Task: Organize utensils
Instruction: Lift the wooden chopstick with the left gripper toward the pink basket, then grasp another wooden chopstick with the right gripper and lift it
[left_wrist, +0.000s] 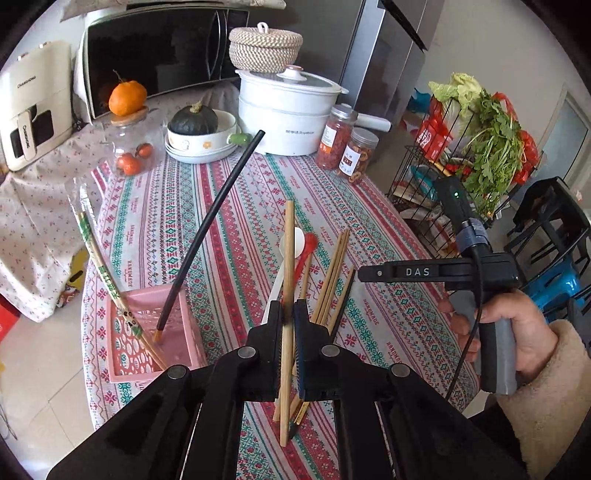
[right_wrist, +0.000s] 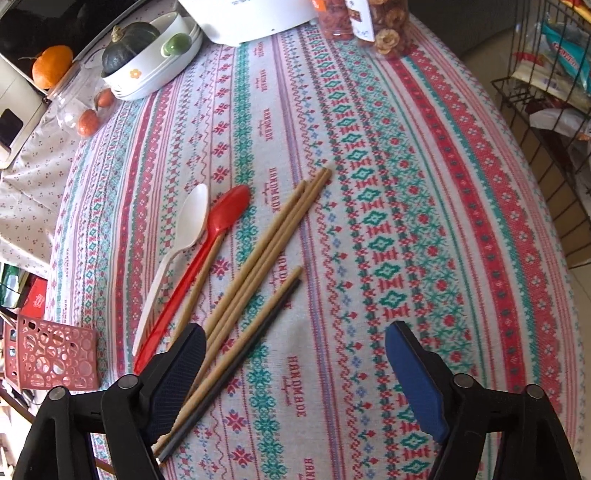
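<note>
My left gripper (left_wrist: 289, 314) is shut on a wooden chopstick (left_wrist: 287, 280) and holds it above the pile. The pile lies on the patterned tablecloth (right_wrist: 369, 221): several wooden chopsticks (right_wrist: 269, 247), a black chopstick (right_wrist: 236, 369), a white spoon (right_wrist: 184, 232) and a red spoon (right_wrist: 214, 236). A pink perforated basket (left_wrist: 147, 332) at the table's left edge holds a black chopstick (left_wrist: 210, 229) and a wrapped pair (left_wrist: 107, 277). My right gripper (right_wrist: 295, 369) is open and empty, just above the near ends of the chopsticks; it also shows in the left wrist view (left_wrist: 406, 273).
At the back stand a white steamer pot (left_wrist: 288, 110), snack jars (left_wrist: 347, 147), stacked bowls holding a green squash (left_wrist: 199, 136), a glass jar (left_wrist: 129, 147) and a microwave (left_wrist: 159, 55). A wire rack with greens (left_wrist: 472, 155) stands right of the table.
</note>
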